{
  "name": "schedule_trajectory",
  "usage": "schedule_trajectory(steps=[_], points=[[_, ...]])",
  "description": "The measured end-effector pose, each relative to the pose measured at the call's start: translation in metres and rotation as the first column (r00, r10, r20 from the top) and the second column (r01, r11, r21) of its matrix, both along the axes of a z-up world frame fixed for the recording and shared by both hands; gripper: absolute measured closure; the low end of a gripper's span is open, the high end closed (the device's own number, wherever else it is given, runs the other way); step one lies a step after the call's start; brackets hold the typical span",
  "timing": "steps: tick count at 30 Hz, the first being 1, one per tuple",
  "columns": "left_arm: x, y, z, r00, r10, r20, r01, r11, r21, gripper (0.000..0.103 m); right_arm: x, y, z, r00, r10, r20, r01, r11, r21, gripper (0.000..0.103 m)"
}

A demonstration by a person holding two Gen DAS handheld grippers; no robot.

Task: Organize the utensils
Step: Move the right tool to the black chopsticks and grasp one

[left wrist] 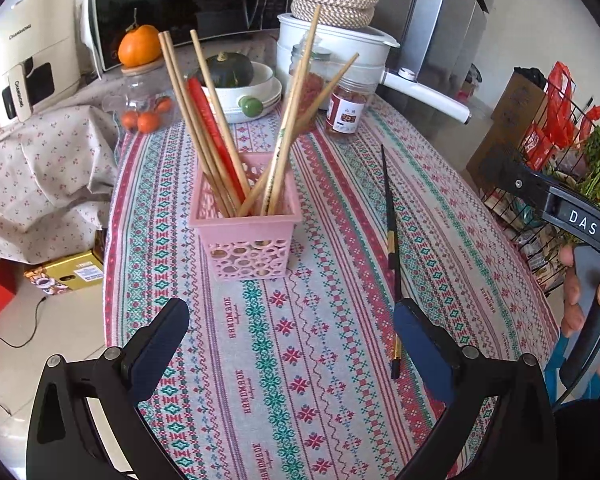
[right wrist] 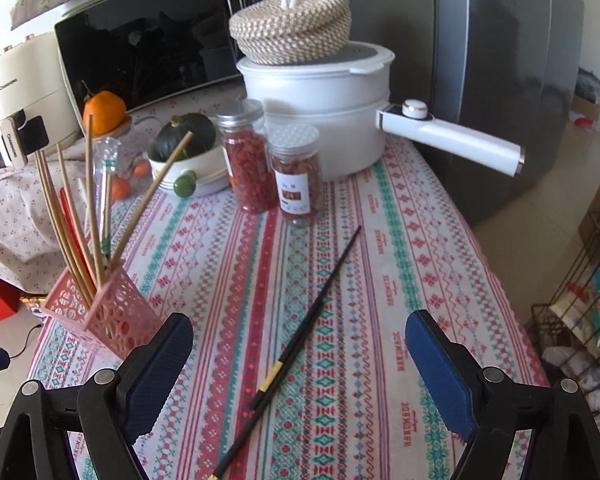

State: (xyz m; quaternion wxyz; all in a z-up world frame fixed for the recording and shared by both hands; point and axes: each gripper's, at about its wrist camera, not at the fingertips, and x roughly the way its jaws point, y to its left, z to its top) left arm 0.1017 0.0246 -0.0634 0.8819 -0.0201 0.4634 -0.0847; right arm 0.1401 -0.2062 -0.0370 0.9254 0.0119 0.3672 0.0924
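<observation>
Fingers of both grippers gape wide, empty; pink basket (left wrist: 246, 236) holds wooden chopsticks (left wrist: 204, 120); black chopstick (right wrist: 300, 344) lies outside.

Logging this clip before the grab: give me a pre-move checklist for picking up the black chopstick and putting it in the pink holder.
1. Right gripper open, empty: ok.
2. Left gripper open, empty: ok.
3. Black chopstick lying flat on the tablecloth, nothing on it: ok.
4. Chopstick between the right fingers: ok.
5. Pink holder upright: ok.
6. Room left in holder among the wooden chopsticks: cannot tell.
</observation>
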Motion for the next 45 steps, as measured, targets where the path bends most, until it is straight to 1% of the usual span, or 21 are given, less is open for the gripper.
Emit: schedule_trajectory(steps=[3, 6, 8, 11, 13, 14, 19, 21, 23, 24, 25, 26, 29, 31, 35, 37, 39, 42, 45], points=[[0.003, -0.013, -0.004, 1.000, -0.020, -0.016, 0.020, 1.000, 0.010, 0.000, 0.008, -0.015, -0.012, 0.997, -0.026, -0.079, 0.029, 0.999, 0.032, 0.013], [0.007, -0.023, -0.009, 0.999, -0.029, -0.034, 0.030, 0.999, 0.023, 0.000, 0.022, -0.027, -0.033, 0.980, -0.064, -0.188, 0.070, 0.997, 0.028, 0.013], [0.010, -0.027, -0.013, 0.998, -0.031, -0.052, 0.033, 0.999, 0.030, 0.000, 0.032, -0.033, -0.052, 0.959, -0.093, -0.269, 0.102, 0.995, 0.019, 0.013], [0.014, -0.029, -0.017, 0.997, -0.032, -0.071, 0.035, 0.999, 0.035, 0.000, 0.043, -0.037, -0.079, 0.915, -0.107, -0.388, 0.131, 0.991, 0.037, 0.013], [0.015, -0.029, -0.020, 0.997, -0.030, -0.077, 0.034, 0.998, 0.044, 0.000, 0.047, -0.034, -0.092, 0.892, -0.096, -0.442, 0.130, 0.990, 0.048, 0.013], [0.015, -0.028, -0.021, 0.996, -0.029, -0.079, 0.033, 0.998, 0.049, 0.000, 0.048, -0.030, -0.097, 0.885, -0.088, -0.457, 0.120, 0.992, 0.043, 0.013], [0.017, -0.022, -0.026, 0.995, -0.022, -0.094, 0.027, 0.998, 0.059, 0.000, 0.050, 0.003, -0.110, 0.877, -0.025, -0.480, 0.016, 1.000, -0.023, 0.014], [0.016, -0.020, -0.027, 0.995, -0.020, -0.097, 0.026, 0.998, 0.059, 0.000, 0.050, 0.013, -0.117, 0.866, -0.007, -0.500, -0.009, 1.000, -0.030, 0.019], [0.016, -0.018, -0.027, 0.995, -0.023, -0.099, 0.029, 0.998, 0.060, 0.000, 0.050, 0.023, -0.124, 0.852, 0.015, -0.523, -0.042, 0.998, -0.039, 0.023], [0.015, -0.017, -0.027, 0.995, -0.024, -0.100, 0.031, 0.998, 0.061, 0.000, 0.049, 0.027, -0.126, 0.850, 0.016, -0.527, -0.057, 0.996, -0.062, 0.023], [0.015, -0.017, -0.027, 0.995, -0.026, -0.100, 0.033, 0.998, 0.061, 0.000, 0.047, 0.032, -0.127, 0.856, 0.016, -0.517, -0.077, 0.992, -0.098, 0.023], [0.014, -0.017, -0.027, 0.995, -0.029, -0.100, 0.035, 0.998, 0.061, 0.000, 0.045, 0.036, -0.129, 0.855, 0.019, -0.518, -0.097, 0.987, -0.125, 0.023], [0.013, -0.017, -0.028, 0.994, -0.035, -0.102, 0.042, 0.997, 0.061, 0.000, 0.040, 0.037, -0.131, 0.858, 0.034, -0.513, -0.133, 0.978, -0.159, 0.026], [0.012, -0.018, -0.028, 0.994, -0.042, -0.105, 0.049, 0.997, 0.062, 0.000, 0.037, 0.032, -0.133, 0.852, 0.028, -0.522, -0.136, 0.976, -0.169, 0.028], [0.010, -0.022, -0.027, 0.993, -0.058, -0.105, 0.064, 0.996, 0.062, 0.000, 0.031, 0.008, -0.134, 0.833, -0.006, -0.553, -0.115, 0.976, -0.184, 0.033], [0.010, -0.024, -0.027, 0.992, -0.064, -0.104, 0.071, 0.996, 0.060, 0.000, 0.030, -0.009, -0.135, 0.822, -0.033, -0.568, -0.089, 0.979, -0.186, 0.036], [0.009, -0.026, -0.026, 0.992, -0.070, -0.103, 0.076, 0.995, 0.060, 0.000, 0.030, -0.025, -0.135, 0.816, -0.059, -0.575, -0.057, 0.982, -0.182, 0.041], [0.009, -0.027, -0.025, 0.992, -0.074, -0.101, 0.080, 0.995, 0.058, 0.000, 0.033, -0.037, -0.135, 0.816, -0.078, -0.573, -0.023, 0.986, -0.167, 0.044], [0.009, -0.028, -0.025, 0.992, -0.077, -0.100, 0.083, 0.995, 0.062, 0.000, 0.046, -0.038, -0.133, 0.828, -0.083, -0.555, -0.015, 0.986, -0.169, 0.044]])
